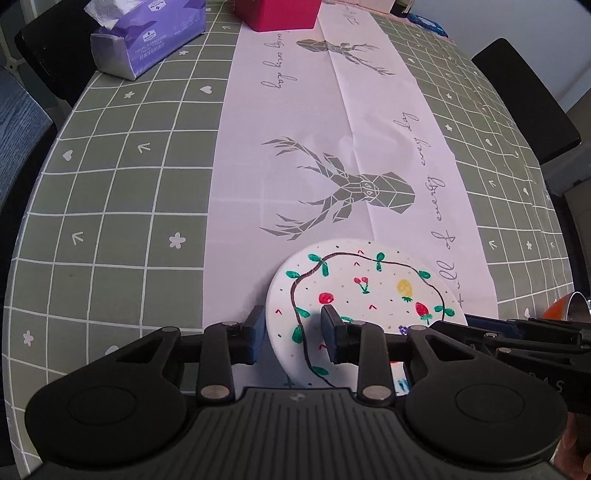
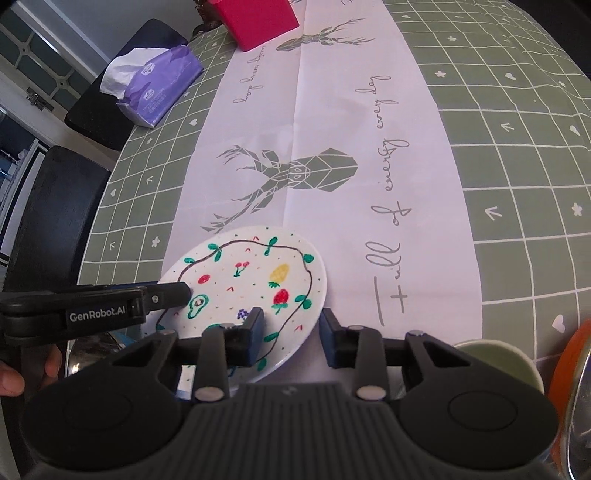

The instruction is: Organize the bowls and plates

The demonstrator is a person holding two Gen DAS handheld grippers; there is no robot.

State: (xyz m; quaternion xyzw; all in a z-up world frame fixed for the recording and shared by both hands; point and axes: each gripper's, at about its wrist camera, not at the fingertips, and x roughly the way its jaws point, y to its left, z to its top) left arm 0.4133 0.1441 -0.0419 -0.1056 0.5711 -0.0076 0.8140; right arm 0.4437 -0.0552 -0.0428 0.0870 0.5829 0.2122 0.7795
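Observation:
A white plate painted with fruit and a vine ring [image 1: 369, 291] is held above the table runner; it also shows in the right wrist view [image 2: 255, 280]. My left gripper [image 1: 293, 334] straddles its left rim, one finger under, one on top, and looks closed on it. My right gripper [image 2: 291, 334] straddles its right rim the same way. The left gripper's arm [image 2: 110, 306] reaches in from the left. A green bowl [image 2: 498, 360] and an orange-and-steel bowl [image 2: 570, 369] sit at the near right.
A purple tissue pack [image 1: 147, 40] and a red box [image 1: 280, 13] stand at the table's far end. Black chairs [image 1: 524, 99] flank the green checked tablecloth [image 1: 110, 221]. A steel bowl [image 2: 92, 350] shows under the left gripper.

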